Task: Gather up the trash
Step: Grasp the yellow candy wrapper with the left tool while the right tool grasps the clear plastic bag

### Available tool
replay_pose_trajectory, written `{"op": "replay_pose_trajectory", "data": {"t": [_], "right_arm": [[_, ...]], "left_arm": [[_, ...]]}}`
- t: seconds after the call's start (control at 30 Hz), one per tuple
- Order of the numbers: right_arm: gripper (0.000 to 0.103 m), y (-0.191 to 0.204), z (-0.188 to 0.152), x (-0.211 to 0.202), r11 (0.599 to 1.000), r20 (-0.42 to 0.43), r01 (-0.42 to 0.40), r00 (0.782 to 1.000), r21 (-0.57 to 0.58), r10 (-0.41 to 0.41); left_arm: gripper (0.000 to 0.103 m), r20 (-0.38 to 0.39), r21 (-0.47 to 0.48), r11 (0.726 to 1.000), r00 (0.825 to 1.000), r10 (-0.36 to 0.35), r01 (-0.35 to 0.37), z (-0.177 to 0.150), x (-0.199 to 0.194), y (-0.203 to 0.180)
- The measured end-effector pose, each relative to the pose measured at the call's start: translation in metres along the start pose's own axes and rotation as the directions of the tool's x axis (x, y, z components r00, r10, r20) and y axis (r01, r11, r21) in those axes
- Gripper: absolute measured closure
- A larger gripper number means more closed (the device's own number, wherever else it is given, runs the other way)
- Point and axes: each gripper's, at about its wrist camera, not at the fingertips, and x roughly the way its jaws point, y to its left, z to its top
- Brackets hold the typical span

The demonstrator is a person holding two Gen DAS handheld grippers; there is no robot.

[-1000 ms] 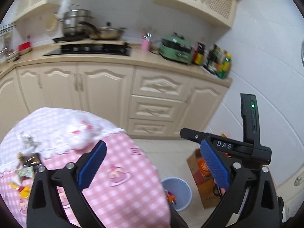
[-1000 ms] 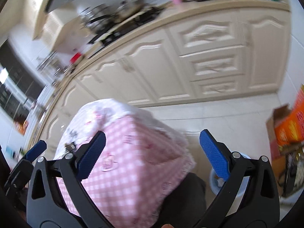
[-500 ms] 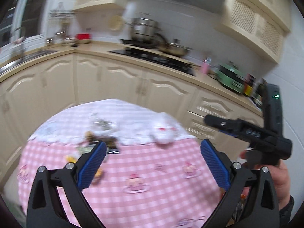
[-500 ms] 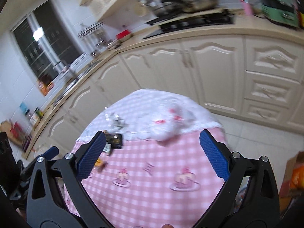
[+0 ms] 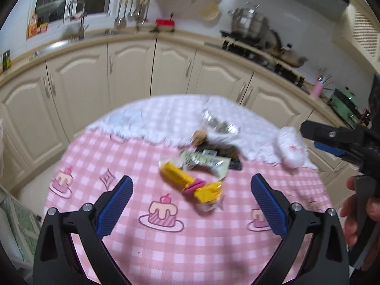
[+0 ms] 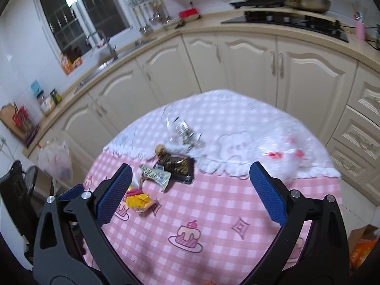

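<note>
From my remote seat, the left tool (image 5: 190, 187) hung over the near half of the table (image 5: 142, 249), jaws spread wide and holding nothing. Just ahead of it lay the yellow wrapper (image 5: 190, 182) with its pink band, crumpled and light. Beyond that sat the pale green packet (image 5: 206, 163), touching a dark tray (image 6: 178, 166), with a walnut-like lump (image 5: 199, 137) and a crinkled foil wrapper (image 5: 218, 124) further back on the white cloth edge. To the right, a white wad (image 5: 291, 150) rested near the table's rim. The right tool (image 6: 187, 190) was likewise released and empty, above the pink checks. My worry was that the trash was clustered: closing on the yellow wrapper might snag the tablecloth or nudge its neighbours, and thin film could slip from the pads. The blur suggested I was moving fast, which would make misjudging height likely.
</note>
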Motion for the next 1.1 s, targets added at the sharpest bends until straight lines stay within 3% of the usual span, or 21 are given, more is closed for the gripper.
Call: {"op": "replay_pose_trajectory", "data": {"t": [0.2, 0.33, 0.37, 0.43, 0.57, 0.67, 0.73, 0.77, 0.83, 0.9, 1.1], "right_arm": [[0.006, 0.000, -0.004, 0.032, 1.000, -0.048, 0.006, 0.999, -0.005, -0.006], [0.006, -0.003, 0.001, 0.062, 1.000, -0.075, 0.022, 0.997, -0.011, -0.023], [0.006, -0.003, 0.003, 0.068, 1.000, -0.078, 0.025, 0.997, -0.015, -0.026], [0.006, -0.002, 0.008, 0.088, 0.999, -0.097, 0.035, 0.995, -0.028, -0.038], [0.006, 0.001, 0.022, 0.126, 0.997, -0.121, 0.055, 0.991, -0.059, -0.061], [0.022, 0.003, 0.033, 0.151, 0.996, -0.140, 0.059, 0.988, -0.066, -0.067], [0.047, 0.008, 0.036, 0.171, 0.992, -0.172, 0.076, 0.981, -0.103, -0.093], [0.052, 0.011, 0.036, 0.174, 0.987, -0.159, 0.098, 0.980, -0.130, -0.119], [0.073, 0.012, 0.037, 0.173, 0.987, -0.162, 0.093, 0.980, -0.133, -0.114], [0.075, 0.008, 0.037, 0.163, 0.994, -0.149, 0.050, 0.987, -0.092, -0.064], [0.075, 0.003, 0.034, 0.113, 0.997, -0.066, 0.028, 0.997, -0.076, -0.033]], "left_arm": [[0.006, -0.095, -0.054, 0.998, 0.995, 0.013, -0.019, -0.002, 0.052, 0.008], [0.006, -0.120, -0.077, 0.997, 0.993, 0.001, -0.010, -0.001, 0.076, 0.011], [0.016, -0.124, -0.071, 0.997, 0.992, -0.003, -0.006, 0.000, 0.080, 0.011], [0.046, -0.115, -0.015, 0.999, 0.993, 0.032, -0.034, 0.000, 0.084, 0.007], [0.054, -0.123, -0.011, 1.000, 0.992, -0.009, 0.007, 0.004, 0.084, 0.013], [0.057, -0.113, -0.012, 1.000, 0.994, 0.005, -0.006, 0.003, 0.079, 0.023], [0.057, -0.103, -0.020, 1.000, 0.995, 0.015, -0.017, 0.004, 0.074, 0.031], [0.058, -0.097, -0.024, 1.000, 0.995, 0.017, -0.019, 0.005, 0.071, 0.033], [0.058, -0.080, -0.030, 0.999, 0.997, 0.020, -0.022, 0.007, 0.065, 0.040], [0.058, -0.063, -0.035, 0.999, 0.998, 0.016, -0.019, 0.008, 0.058, 0.044], [0.058, -0.017, -0.023, 1.000, 1.000, -0.010, 0.010, 0.013, 0.037, 0.037]]}}
